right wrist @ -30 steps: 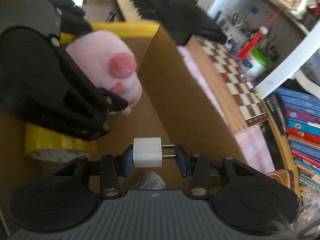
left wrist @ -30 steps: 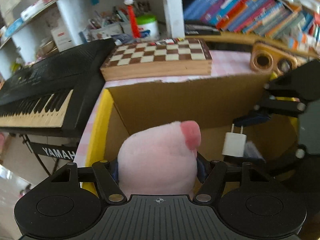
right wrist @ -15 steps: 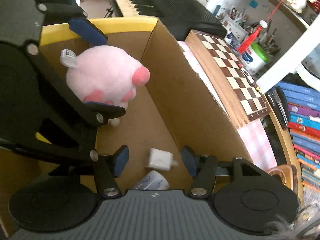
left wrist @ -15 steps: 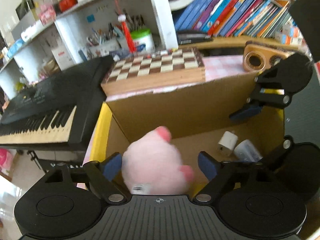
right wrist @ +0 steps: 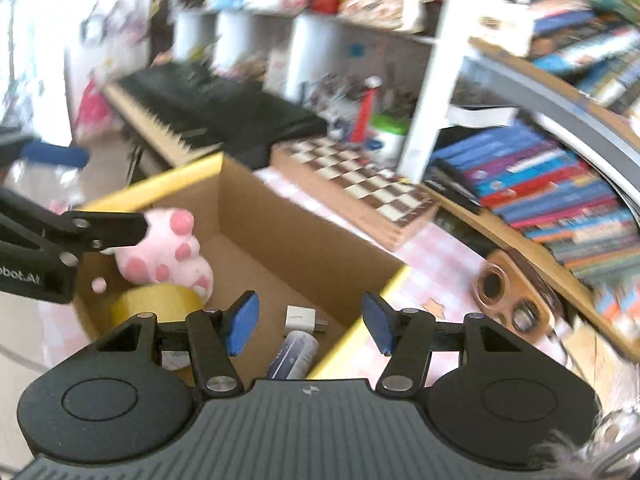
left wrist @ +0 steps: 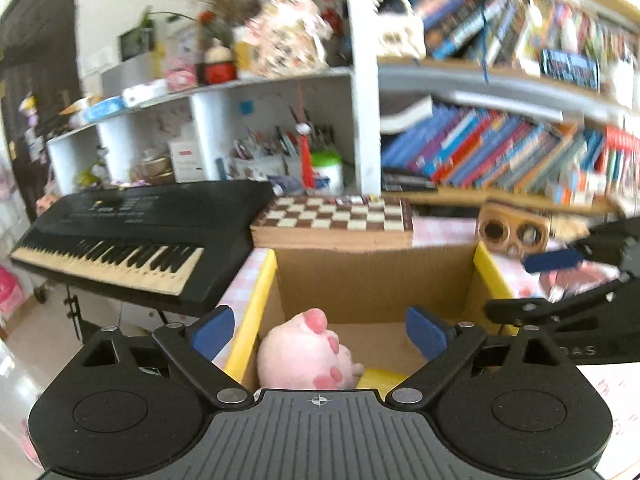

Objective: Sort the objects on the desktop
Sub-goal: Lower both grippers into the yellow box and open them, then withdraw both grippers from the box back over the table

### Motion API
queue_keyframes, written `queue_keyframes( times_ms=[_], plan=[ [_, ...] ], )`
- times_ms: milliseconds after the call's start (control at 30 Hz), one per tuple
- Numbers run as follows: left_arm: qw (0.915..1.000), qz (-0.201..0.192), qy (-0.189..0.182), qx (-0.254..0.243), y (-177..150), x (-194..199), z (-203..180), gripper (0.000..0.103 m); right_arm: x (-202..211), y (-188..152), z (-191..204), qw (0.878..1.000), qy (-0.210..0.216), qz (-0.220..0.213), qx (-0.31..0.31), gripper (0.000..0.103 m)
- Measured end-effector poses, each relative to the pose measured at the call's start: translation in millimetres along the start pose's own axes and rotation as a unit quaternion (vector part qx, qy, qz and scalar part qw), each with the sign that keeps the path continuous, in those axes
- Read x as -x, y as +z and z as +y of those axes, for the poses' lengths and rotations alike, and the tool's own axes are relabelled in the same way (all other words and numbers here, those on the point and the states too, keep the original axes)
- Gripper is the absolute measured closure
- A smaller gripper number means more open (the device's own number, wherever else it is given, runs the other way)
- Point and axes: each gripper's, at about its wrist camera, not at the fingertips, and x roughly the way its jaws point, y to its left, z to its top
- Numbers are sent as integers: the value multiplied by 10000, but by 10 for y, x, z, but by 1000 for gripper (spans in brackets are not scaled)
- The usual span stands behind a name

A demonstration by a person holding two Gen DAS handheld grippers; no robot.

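Observation:
A cardboard box (left wrist: 372,280) with yellow-taped edges sits on the pink checked table; it also shows in the right wrist view (right wrist: 304,236). A pink plush toy (left wrist: 304,356) lies inside it, also seen in the right wrist view (right wrist: 164,256), resting on a yellow tape roll (right wrist: 156,304). A white plug adapter (right wrist: 301,318) and a small white bottle (right wrist: 294,354) lie on the box floor. My left gripper (left wrist: 318,330) is open and empty above the box. My right gripper (right wrist: 310,322) is open and empty above the box's near corner.
A wooden chessboard (left wrist: 332,220) lies behind the box. A black keyboard (left wrist: 132,232) stands to the left. A wooden two-hole holder (left wrist: 512,232) sits at the right. Shelves with books (left wrist: 500,156) and clutter fill the back.
Both grippers opened and let go: the plush and the plug adapter dropped into the box. Both grippers then rose and pulled back, so more of the room shows.

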Motion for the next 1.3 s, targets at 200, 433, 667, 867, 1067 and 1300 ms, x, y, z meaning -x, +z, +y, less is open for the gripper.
queue_keyframes(
  times_ms=[200,433,667,867,1067,1300],
  plan=[
    [9984,-361,-16,446,-115,409,98,6,536,-209,-24,9946,-412,-407,-862,48],
    [9957,-576,-85,714,-328,834,164,6,1005,-507,127,9845,-857,-559,-1425,44],
    [9966,-529,-149,618,-584,1131,195,5,1294,-803,408,9808,-1033,-452,-1588,43],
    [9964,-339,-231,745,-847,1345,217,5,1525,-1050,721,9804,-1148,-414,-1545,43],
    [9975,-153,-255,639,-1167,1552,191,5,1696,-1279,1032,9809,-1125,-322,-1555,43],
    [9986,37,-253,464,-1361,1673,191,5,1785,-1454,1318,9833,-1062,-81,-1474,39]
  ],
)
